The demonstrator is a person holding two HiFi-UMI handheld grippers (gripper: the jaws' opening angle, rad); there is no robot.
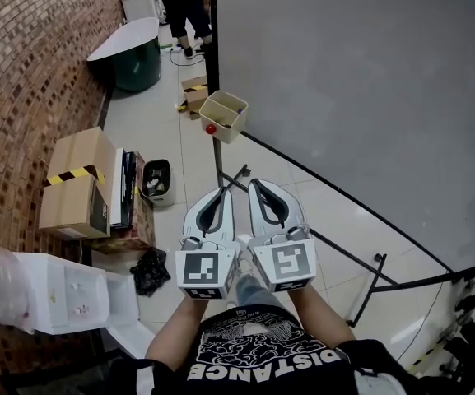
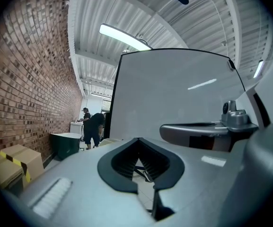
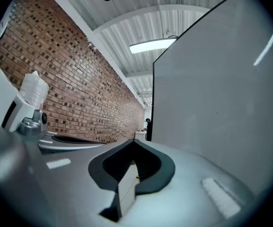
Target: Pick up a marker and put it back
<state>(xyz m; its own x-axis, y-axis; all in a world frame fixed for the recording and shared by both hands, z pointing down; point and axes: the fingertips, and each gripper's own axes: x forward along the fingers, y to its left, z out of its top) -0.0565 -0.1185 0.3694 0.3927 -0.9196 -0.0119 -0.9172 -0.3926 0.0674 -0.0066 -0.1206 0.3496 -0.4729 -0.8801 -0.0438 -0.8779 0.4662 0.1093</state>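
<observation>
Left gripper (image 1: 220, 191) and right gripper (image 1: 258, 184) pressed together, empty; spread one before reaching the box (image 1: 221, 127), probably holding markers, at the whiteboard's (image 1: 344, 72) lower corner.

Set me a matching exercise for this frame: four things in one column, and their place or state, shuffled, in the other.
Things:
1. cardboard box
2. beige tray
3. black bin
4. left gripper

Place or state:
A. jaws together, nothing between them
B. at the whiteboard's edge
C. yellow-and-black tape across it, by the brick wall
D. on the floor, right of the box pile

Pairs: 1-C, 2-B, 3-D, 4-A
</observation>
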